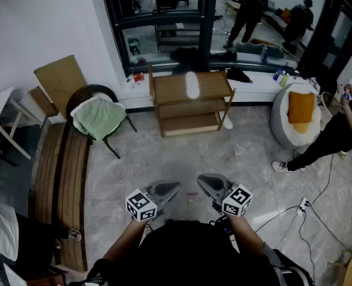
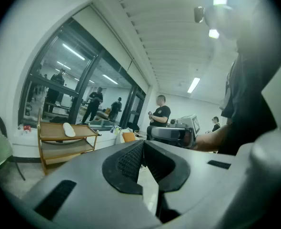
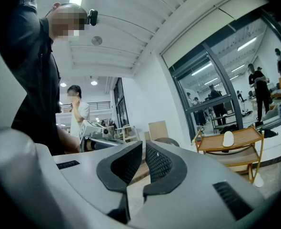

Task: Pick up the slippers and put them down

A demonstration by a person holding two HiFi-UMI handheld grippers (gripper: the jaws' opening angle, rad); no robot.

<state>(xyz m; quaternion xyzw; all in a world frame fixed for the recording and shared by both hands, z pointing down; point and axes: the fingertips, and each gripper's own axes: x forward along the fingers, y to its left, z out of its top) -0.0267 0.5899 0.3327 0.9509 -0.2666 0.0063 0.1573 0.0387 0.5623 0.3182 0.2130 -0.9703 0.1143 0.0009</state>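
Head view: light wooden three-tier shelf rack (image 1: 191,103) stands against the window wall. One white slipper (image 1: 191,84) lies on the rack's top shelf, about mid-shelf. A second white slipper (image 1: 227,123) is on the grey tile floor, touching or just beside the rack's front right leg. A dark-framed chair with green cushion (image 1: 98,117) is left of the rack, a white beanbag with orange pillow (image 1: 295,121) right of it. Left gripper (image 1: 175,187) and right gripper (image 1: 201,181) are held side by side low in frame, well in front of the rack, tips pointing toward it. Neither one holds anything.

Left gripper view: the left gripper (image 2: 143,148) has its black ribbed pads meeting at the tips, with nothing between them. The rack (image 2: 64,142) sits to the left, the white slipper (image 2: 69,129) on its top shelf. The right gripper (image 2: 171,133) shows on the side away from the rack, and a standing person in a black shirt (image 2: 160,113) is behind it.

Right gripper view: the right gripper (image 3: 144,148) has its jaws fully together and is empty. The rack (image 3: 235,144) is off to the right, the white slipper (image 3: 228,138) on top, and the second white slipper (image 3: 257,179) on the floor by the rack's leg. A person in a white shirt (image 3: 77,113) stands far from the rack.
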